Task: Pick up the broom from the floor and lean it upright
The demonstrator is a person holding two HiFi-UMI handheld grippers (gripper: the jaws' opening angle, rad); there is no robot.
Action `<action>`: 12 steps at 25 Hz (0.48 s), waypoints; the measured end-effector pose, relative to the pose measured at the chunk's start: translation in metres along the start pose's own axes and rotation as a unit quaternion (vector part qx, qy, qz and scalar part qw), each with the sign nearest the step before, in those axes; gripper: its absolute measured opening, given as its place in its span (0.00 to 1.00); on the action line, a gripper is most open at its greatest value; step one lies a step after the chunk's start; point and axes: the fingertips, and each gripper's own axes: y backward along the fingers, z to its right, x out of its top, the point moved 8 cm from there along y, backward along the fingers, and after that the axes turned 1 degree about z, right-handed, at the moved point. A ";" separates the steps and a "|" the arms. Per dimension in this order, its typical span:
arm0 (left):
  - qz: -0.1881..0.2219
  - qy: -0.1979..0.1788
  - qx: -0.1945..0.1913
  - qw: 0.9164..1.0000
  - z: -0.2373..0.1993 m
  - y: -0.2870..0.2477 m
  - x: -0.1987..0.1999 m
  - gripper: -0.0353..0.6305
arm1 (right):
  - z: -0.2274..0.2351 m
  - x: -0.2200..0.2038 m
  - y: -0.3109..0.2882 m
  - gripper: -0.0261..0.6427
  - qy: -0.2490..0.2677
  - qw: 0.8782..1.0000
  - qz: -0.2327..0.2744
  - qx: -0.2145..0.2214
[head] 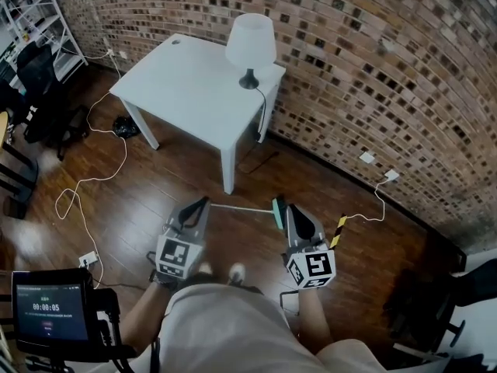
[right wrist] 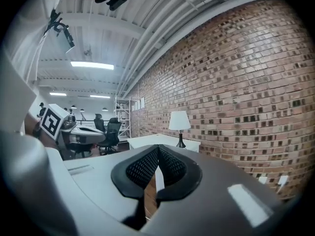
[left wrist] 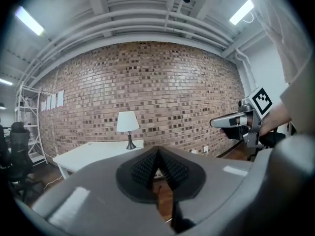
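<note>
**Layout (head view)**
- The brick wall (head: 373,68) curves from 12 o'clock round to 3 o'clock.
- The wooden floor (head: 155,200) fills the remaining area.
- The white table (head: 194,84) stands at 11 to 12 o'clock, close to the wall. A lamp (head: 250,41) sits on its far right corner.
- The broom (head: 241,207) lies flat on the floor at 12 o'clock, just ahead of the operator's shoes (head: 219,272). Its pale handle points toward 9 o'clock and its green head is at the 3 o'clock end.
- A white cable (head: 101,181) trails across the floor at 9 to 10 o'clock.

**Grippers**
- The left gripper (head: 205,200) has its pads pressed together at the tips and holds nothing. Its tip is near the free end of the handle.
- The right gripper (head: 290,207) is likewise closed and empty. Its tip is beside the broom head.
- Both point almost level, toward the wall.

**Step in hand (assessed): approach, before the pick**
1. Spread the jaws fully before descending, because closed tips would only push the handle along the boards.
2. Tilt one gripper downward and set its jaws across the handle, not along it.
3. Grip well along the handle so the head stays low as a pivot.
4. Raise the free end and steady it with the second gripper.
5. Lean the broom against bare wall at about 1 o'clock, clear of the lamp cord and the floor cable.
</note>
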 end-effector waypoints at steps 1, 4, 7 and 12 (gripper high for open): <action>0.000 0.001 0.000 1.000 -0.003 -0.003 0.000 0.05 | 0.001 0.001 -0.004 0.06 -0.001 1.000 0.002 0.002; -0.001 -0.001 0.001 1.000 -0.014 -0.009 0.002 0.05 | 0.000 0.007 -0.018 0.06 0.000 1.000 0.005 0.007; -0.006 0.003 0.003 1.000 -0.022 -0.009 0.000 0.05 | -0.004 0.010 -0.026 0.06 -0.004 1.000 0.005 0.011; -0.008 0.005 0.018 1.000 -0.031 -0.008 -0.006 0.05 | -0.010 0.009 -0.039 0.06 -0.009 0.999 0.010 0.030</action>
